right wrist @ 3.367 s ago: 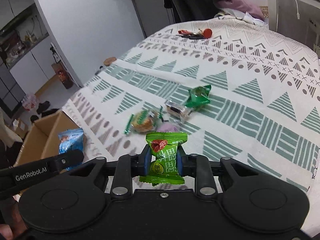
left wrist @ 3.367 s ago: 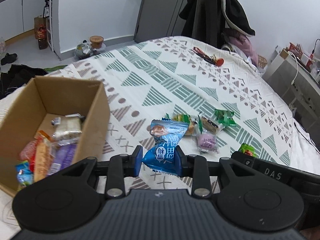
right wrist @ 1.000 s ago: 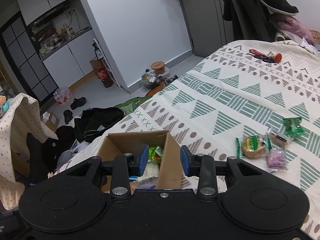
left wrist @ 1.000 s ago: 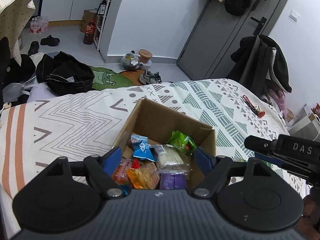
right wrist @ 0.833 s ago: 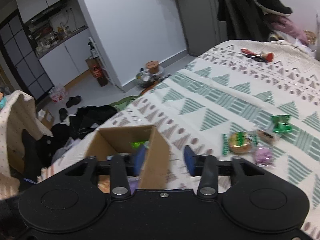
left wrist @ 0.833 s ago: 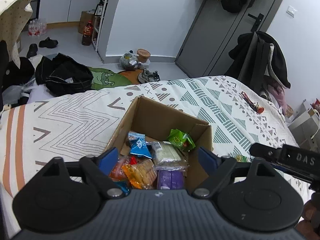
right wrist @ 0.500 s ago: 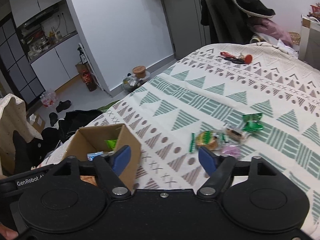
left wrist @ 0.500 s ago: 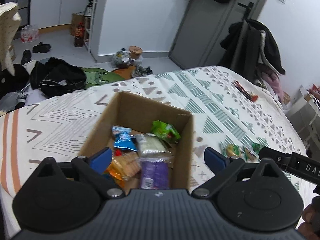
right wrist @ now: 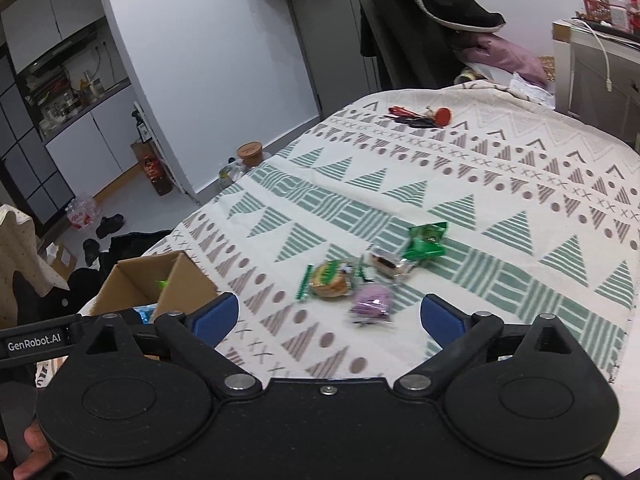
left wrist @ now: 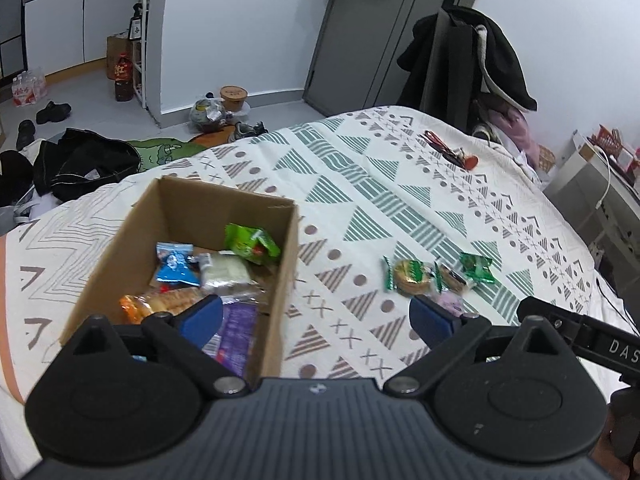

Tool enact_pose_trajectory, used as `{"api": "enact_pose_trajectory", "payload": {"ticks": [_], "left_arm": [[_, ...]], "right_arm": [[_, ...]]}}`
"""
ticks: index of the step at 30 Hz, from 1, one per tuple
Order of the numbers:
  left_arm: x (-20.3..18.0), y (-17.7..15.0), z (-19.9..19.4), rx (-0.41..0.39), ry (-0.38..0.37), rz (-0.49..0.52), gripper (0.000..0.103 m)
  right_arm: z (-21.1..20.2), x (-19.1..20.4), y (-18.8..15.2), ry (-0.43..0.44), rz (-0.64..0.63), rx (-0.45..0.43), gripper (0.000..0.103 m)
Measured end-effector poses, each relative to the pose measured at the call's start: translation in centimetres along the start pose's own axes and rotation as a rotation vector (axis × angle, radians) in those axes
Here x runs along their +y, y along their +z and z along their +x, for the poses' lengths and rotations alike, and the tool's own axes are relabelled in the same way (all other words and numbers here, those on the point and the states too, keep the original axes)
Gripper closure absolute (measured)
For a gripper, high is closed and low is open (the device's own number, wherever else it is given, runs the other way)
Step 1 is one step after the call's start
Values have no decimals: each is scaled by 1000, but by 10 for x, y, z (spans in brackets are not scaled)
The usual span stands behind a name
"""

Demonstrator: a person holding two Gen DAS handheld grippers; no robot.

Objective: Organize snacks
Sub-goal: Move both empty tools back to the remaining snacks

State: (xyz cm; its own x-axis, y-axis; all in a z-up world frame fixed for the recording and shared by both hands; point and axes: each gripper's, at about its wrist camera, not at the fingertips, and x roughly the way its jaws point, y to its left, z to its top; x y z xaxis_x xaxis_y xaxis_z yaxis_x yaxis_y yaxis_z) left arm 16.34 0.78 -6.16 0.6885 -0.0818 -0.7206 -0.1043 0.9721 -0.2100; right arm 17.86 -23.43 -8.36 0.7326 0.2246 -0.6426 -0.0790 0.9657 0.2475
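Observation:
A cardboard box [left wrist: 280, 280] [right wrist: 188, 280] sits on the patterned bedspread, holding several wrapped snacks, among them a blue packet [left wrist: 176, 266] and a green packet [left wrist: 250, 244]. Loose on the spread lie a round biscuit in green wrap [left wrist: 410, 276] [right wrist: 328, 280], a small brown cake [right wrist: 386, 262], a green candy [left wrist: 476, 267] [right wrist: 426, 242] and a purple candy [right wrist: 372, 304]. My left gripper [left wrist: 316, 320] is open and empty, hovering over the box's right wall. My right gripper [right wrist: 328, 318] is open and empty, just short of the loose snacks.
Red keys and a tag [right wrist: 424, 118] lie far up the bedspread [right wrist: 500, 208]. A chair draped with dark coats [left wrist: 464, 64] stands beyond the bed. Clothes and shoes [left wrist: 80, 160] litter the floor at left. A white cabinet [right wrist: 596, 76] stands at right.
Both grippers let go of their packets into the box earlier and have opened wide. Over the last second both views swing right from the box toward the loose snacks.

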Motion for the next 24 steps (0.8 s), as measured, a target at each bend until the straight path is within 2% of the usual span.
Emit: {"api": "enact_pose_trajectory", "payload": {"ticks": [12, 24], "left_arm": [[-40, -4, 9, 20, 9, 33, 4], [-65, -7, 32, 29, -14, 61, 4]], "right_arm": [[-9, -48, -3, -16, 34, -13, 1], [11, -79, -16, -22, 102, 19, 1]]}}
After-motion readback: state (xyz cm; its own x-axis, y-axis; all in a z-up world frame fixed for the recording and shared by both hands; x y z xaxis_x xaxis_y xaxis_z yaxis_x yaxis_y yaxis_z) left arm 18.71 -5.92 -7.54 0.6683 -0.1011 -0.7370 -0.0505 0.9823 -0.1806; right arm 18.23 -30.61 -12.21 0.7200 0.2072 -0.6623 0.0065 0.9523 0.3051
